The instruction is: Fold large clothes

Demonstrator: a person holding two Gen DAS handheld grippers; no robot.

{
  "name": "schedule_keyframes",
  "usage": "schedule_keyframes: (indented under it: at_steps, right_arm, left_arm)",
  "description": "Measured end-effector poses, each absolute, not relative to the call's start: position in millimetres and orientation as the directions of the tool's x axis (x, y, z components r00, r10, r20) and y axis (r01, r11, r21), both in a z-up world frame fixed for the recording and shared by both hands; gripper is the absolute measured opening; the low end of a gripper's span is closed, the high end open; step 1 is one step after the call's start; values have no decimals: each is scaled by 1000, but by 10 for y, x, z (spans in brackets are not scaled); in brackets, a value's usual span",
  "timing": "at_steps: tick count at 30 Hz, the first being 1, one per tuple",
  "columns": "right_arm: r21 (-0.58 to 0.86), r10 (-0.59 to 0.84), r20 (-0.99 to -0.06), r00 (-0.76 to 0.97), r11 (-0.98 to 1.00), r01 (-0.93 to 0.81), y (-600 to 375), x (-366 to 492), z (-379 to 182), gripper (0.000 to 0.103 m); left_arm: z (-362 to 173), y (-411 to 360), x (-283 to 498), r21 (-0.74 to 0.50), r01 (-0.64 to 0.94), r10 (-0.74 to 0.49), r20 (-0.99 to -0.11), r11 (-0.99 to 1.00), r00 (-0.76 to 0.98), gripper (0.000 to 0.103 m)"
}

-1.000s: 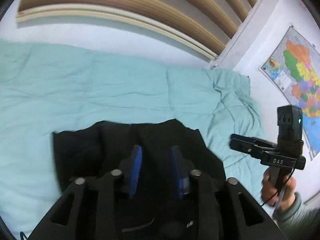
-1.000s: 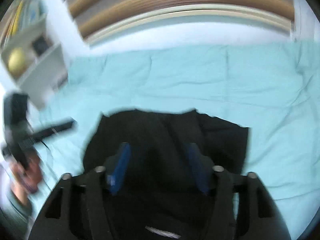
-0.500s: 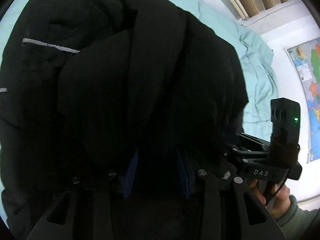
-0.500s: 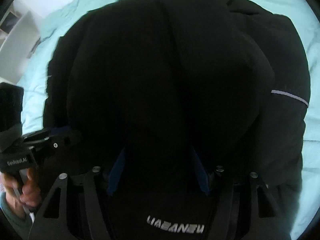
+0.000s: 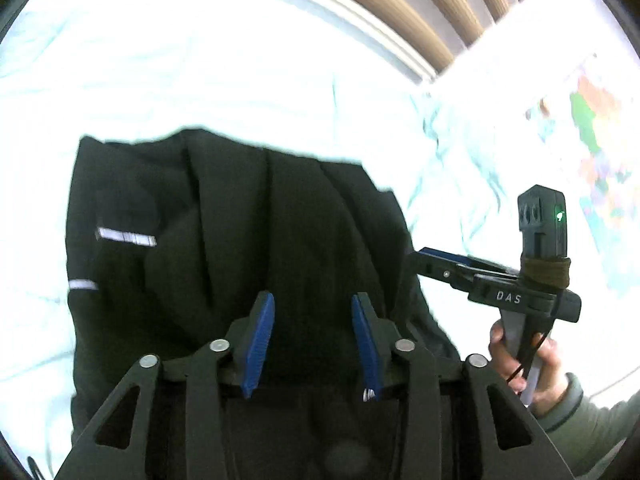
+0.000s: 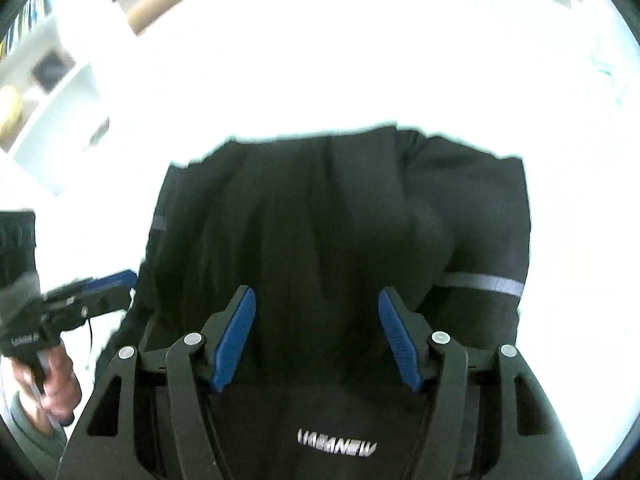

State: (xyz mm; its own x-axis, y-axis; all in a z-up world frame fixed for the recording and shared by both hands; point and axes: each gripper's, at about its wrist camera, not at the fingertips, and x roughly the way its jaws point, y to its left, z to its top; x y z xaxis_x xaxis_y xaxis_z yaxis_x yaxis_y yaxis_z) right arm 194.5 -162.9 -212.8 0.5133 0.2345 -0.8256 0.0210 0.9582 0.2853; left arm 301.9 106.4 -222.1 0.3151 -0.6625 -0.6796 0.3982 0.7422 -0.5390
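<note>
A large black jacket (image 5: 224, 248) with grey reflective stripes lies folded in a thick bundle on the pale teal bed cover (image 5: 160, 92). It also fills the middle of the right wrist view (image 6: 340, 220), with a white logo near the camera. My left gripper (image 5: 312, 336) is open above the bundle's near edge, blue pads apart, nothing between them. My right gripper (image 6: 316, 332) is open wide above the jacket and empty. Each gripper shows in the other's view, the right one (image 5: 452, 264) beside the jacket's right edge, the left one (image 6: 96, 292) at its left edge.
The bed cover (image 6: 360, 60) is overexposed and nearly white. A slatted wooden headboard (image 5: 400, 4) runs behind the bed. A coloured map (image 5: 592, 128) hangs on the right wall. A white shelf unit (image 6: 44, 92) stands left of the bed.
Half a second ago both grippers were down close in the black fabric. Now both have pulled back and up, open, and the jacket lies folded on the bed.
</note>
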Motion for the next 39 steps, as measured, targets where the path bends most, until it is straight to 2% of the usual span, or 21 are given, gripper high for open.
schedule_keyframes:
  at_steps: [3,6,7,10,16,22,26,35,39]
  right_arm:
    - [266,201,-840,505,962,60,-1652,2224,-2275,67]
    - [196,147,-903,403,977,82,-1599,2363,-2817,66]
    - [166,125,-928,351,982,89,-1560,2408,-3049,66]
    - [139,104,-925,365,988,73,-1481,2398,-3213,66]
    - [195,149,-925,349,976,102,-1529,2083,-2981,65]
    - [286,208,-896,393,946,150,-1820,1263,-2520,65]
    - [316,211,-899,384,920,232,-2076,695,-2486,65]
    - [341,198,-897,396,879,333,-2507,-200,-2302,65]
    - [341,181,-892,414,872,352,-2531,-427,-2183,70]
  left_arm:
    - [-2474,856,3190,-448,345,-552,-770,825,319,45]
    - [-2930,753,3366,-394,266,-460,-846,880,269,44]
    - [-3092,731,3395,-391,249,-448,-859,886,248,44]
    - [-3180,693,3418,-390,248,-448,-858,887,252,44]
    - [-2983,669,3288,-399,241,-454,-856,884,246,44]
    - [-2565,1071,2625,-435,212,-481,-833,875,274,44]
    - [-2353,1451,2063,-446,151,-470,-824,882,315,44]
    - [-2274,2261,1291,-461,1,-429,-826,887,365,45]
    - [-2244,2538,1056,-445,-56,-394,-839,894,376,45]
